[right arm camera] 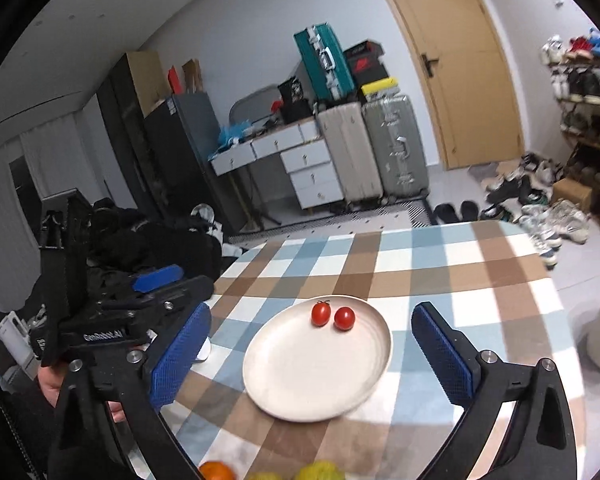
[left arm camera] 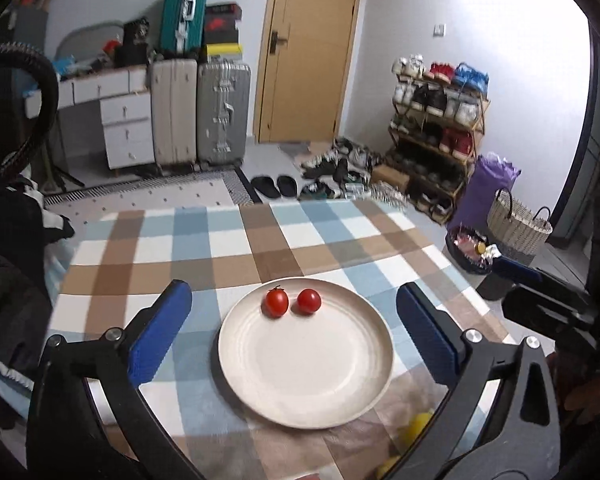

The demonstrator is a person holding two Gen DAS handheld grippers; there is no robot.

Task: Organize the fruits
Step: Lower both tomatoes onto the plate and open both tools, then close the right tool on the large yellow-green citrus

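A round cream-white plate [left arm camera: 306, 380] sat on the table covered by a blue, brown and white checked cloth [left arm camera: 204, 248], and everything else is placed from that plate. Two small red cherry tomatoes lay on its far part, side by side and just apart: the one with a dark stem [left arm camera: 277, 303] on the left, the smooth one [left arm camera: 309, 301] on the right. The left gripper [left arm camera: 294, 312] hung above the plate with its blue-padded fingers [left arm camera: 160, 332] spread wide to either side of it, released and holding nothing. The right gripper [right arm camera: 312, 340] was likewise spread wide and empty, its blue pads [right arm camera: 444, 356] flanking the plate in the right wrist view. Nearer than the plate's near rim, at the table's edge, lay an orange round fruit [right arm camera: 217, 470] and a yellow-green fruit [right arm camera: 318, 470], both cut off by the frame; the left wrist view showed a yellow fruit [left arm camera: 418, 428] there, partly behind the gripper's frame. Beyond the plate, across the floor, stood a beige hard-shell suitcase [left arm camera: 175, 112] and a silver one [left arm camera: 223, 114] beside a tan wooden door [left arm camera: 308, 48].
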